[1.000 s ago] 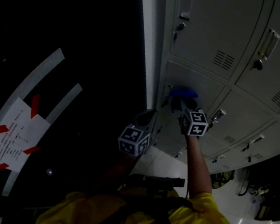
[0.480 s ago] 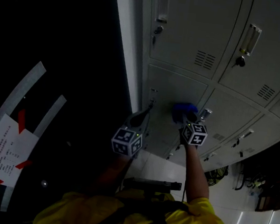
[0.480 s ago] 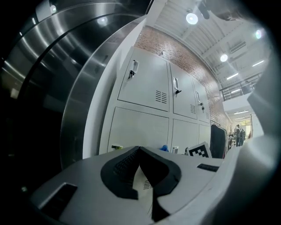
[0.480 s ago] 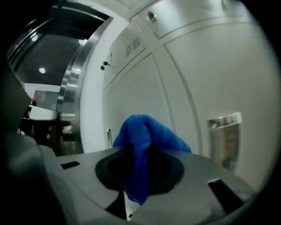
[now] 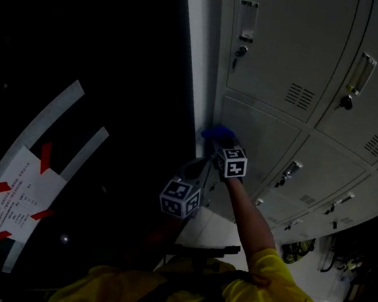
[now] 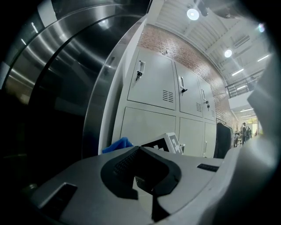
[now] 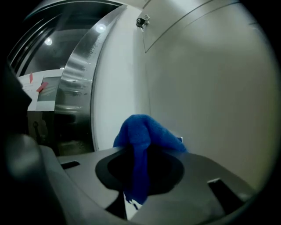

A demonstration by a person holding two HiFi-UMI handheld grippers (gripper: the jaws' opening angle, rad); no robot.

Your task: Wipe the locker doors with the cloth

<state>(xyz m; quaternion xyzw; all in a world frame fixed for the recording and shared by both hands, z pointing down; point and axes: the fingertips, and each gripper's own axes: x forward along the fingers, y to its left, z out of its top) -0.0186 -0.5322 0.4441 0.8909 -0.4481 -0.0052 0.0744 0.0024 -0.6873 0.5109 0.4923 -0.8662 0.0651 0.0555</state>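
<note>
One cloth [image 5: 217, 132] — clamped in right gripper [image 5: 220, 144] — at locker door [image 5: 265, 139] edge.

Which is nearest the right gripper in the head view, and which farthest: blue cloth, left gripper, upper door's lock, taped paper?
1. Blue cloth, gripped by it.
2. Left gripper, just below-left.
3. Upper door's lock, above.
4. Taped paper, far left.

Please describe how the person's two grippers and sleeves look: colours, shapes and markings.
The left gripper and the right gripper have broad grey bodies with dark recesses. Each carries a white cube bearing black square markers. The right sleeve is yellow and short.
</note>
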